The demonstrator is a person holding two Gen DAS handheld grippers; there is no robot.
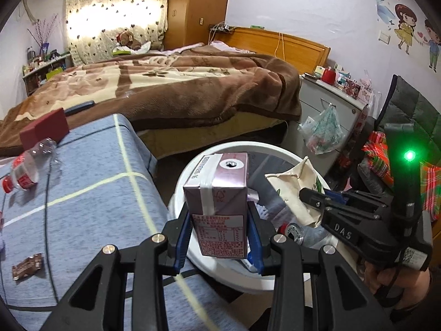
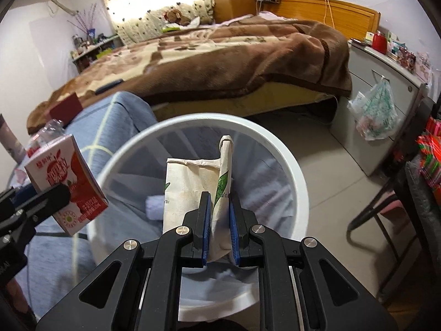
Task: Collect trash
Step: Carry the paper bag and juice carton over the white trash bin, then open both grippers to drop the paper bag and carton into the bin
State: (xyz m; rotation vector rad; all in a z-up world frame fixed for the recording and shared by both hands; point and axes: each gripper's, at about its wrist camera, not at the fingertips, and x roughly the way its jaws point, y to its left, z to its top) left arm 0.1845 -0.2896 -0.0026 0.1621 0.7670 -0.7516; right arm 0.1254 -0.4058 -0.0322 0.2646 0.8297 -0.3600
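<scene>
over the white bin (image 2: 289,171), my left gripper (image 1: 219,237) clamps a drink carton (image 1: 220,204) and my right gripper (image 2: 220,234) pinches a crumpled paper bag (image 2: 193,190). released askew, the bag's tall corner could catch the rim and spill onto the floor.

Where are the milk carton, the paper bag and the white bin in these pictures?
milk carton (image 1: 220,209): left wrist view, on its label side between the fingers.
paper bag (image 2: 190,193): right wrist view, on its flat front face.
white bin (image 2: 297,171): right wrist view, on its right rim.
</scene>
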